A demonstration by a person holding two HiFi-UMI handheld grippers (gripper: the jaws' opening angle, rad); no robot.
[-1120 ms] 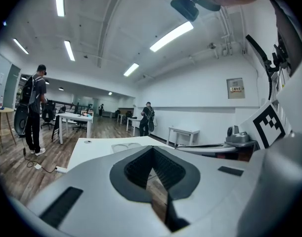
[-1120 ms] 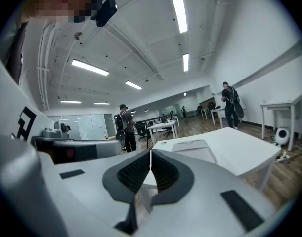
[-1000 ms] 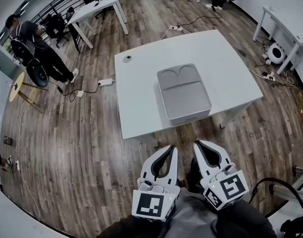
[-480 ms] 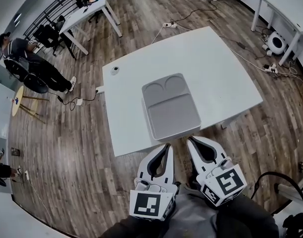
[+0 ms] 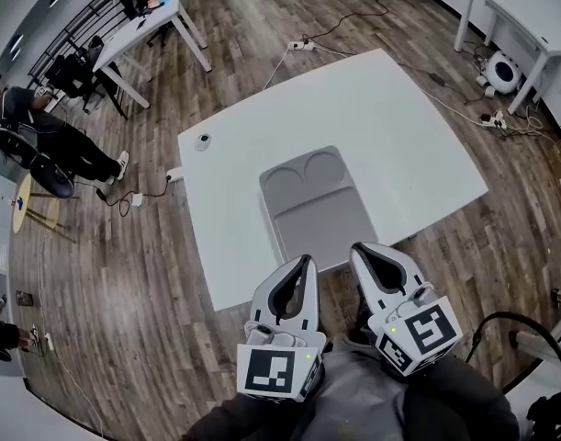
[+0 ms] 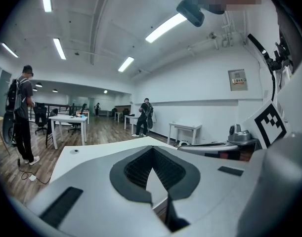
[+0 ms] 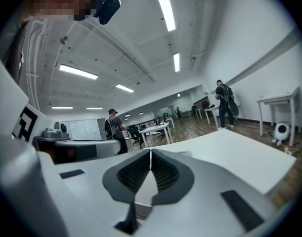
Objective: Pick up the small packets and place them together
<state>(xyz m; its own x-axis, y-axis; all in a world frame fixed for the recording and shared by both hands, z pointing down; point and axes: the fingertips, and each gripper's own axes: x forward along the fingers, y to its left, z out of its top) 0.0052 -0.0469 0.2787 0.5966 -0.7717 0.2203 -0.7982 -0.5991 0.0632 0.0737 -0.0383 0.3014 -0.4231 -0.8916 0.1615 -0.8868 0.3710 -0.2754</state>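
No small packets show in any view. A grey tray with two round hollows at its far end lies empty on the white table, close to the near edge. My left gripper and right gripper are held side by side, level, with their tips at the table's near edge just short of the tray. In both gripper views the jaws meet at the tips with nothing between them: left gripper, right gripper.
A small round object sits near the table's far left corner. A person with a backpack stands at the left by another table. Cables and power strips lie on the wood floor. A white desk stands at the right.
Both grippers have moved forward together toward the table. The table and tray now lie closer, and the tips have reached the table's near edge. Jaws unchanged.
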